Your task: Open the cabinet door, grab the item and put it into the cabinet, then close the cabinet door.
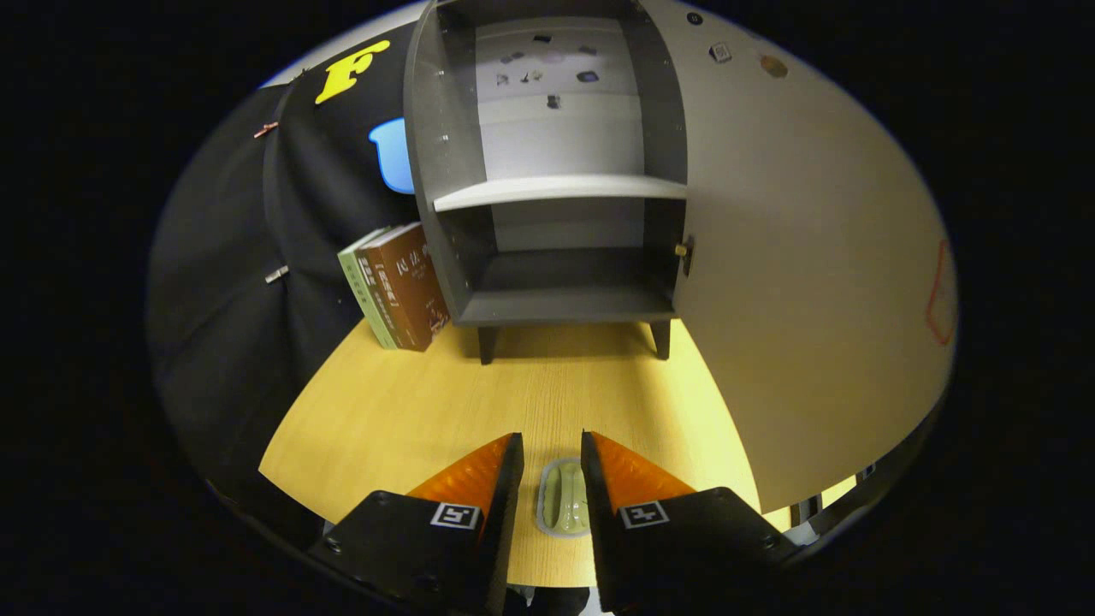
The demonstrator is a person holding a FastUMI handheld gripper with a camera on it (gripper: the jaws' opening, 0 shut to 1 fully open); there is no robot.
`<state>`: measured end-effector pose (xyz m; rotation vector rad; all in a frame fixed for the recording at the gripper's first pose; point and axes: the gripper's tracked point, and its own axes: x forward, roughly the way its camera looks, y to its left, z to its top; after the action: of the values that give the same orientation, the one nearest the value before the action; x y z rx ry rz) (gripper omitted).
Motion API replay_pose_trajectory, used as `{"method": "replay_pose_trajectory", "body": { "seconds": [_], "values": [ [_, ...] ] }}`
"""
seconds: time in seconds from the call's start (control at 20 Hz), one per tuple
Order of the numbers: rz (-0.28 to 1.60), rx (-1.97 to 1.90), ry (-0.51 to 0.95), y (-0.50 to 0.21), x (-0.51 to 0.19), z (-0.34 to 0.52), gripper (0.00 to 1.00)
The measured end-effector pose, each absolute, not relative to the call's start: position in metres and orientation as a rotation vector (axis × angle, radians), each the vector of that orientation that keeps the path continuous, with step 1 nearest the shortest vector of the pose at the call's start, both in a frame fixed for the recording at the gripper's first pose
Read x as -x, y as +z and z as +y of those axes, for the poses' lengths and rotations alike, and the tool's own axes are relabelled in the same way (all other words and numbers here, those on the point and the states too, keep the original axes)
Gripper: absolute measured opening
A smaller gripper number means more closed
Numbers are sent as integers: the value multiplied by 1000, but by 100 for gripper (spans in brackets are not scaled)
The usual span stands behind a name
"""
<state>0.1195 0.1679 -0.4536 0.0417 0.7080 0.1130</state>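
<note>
Grey wooden cabinet (547, 171), upper centre: dark grey sides, paler grey shelf and back panel. Its open door (813, 282), at right, is plain light grey w/ a red outline mark nr the edge. Two upright books (398, 291), left of cabinet: one green, one brown. Light yellow wood-grain tabletop (411, 411), lower centre. Pale green oval dish (565, 500), btwn the fingers.

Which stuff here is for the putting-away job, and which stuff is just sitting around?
For the job:
- cabinet, its door already swung open
- small pale green dish on the table, lying between the fingers of the hand-held gripper, which are open and not pressing on it

Just sitting around:
- books leaning beside the cabinet
- wooden table, which everything stands on
</note>
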Motion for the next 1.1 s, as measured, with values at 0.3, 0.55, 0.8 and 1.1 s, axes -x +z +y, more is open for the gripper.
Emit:
{"method": "replay_pose_trajectory", "body": {
  "seconds": [0.3,0.55,0.8,1.1],
  "values": [
    [871,-57,95,-537,-113,162,43],
    [953,-40,81,-579,-111,158,40],
    [1011,3,68,-609,-108,156,40],
    [1045,34,46,-619,-107,146,28]
  ]
}}
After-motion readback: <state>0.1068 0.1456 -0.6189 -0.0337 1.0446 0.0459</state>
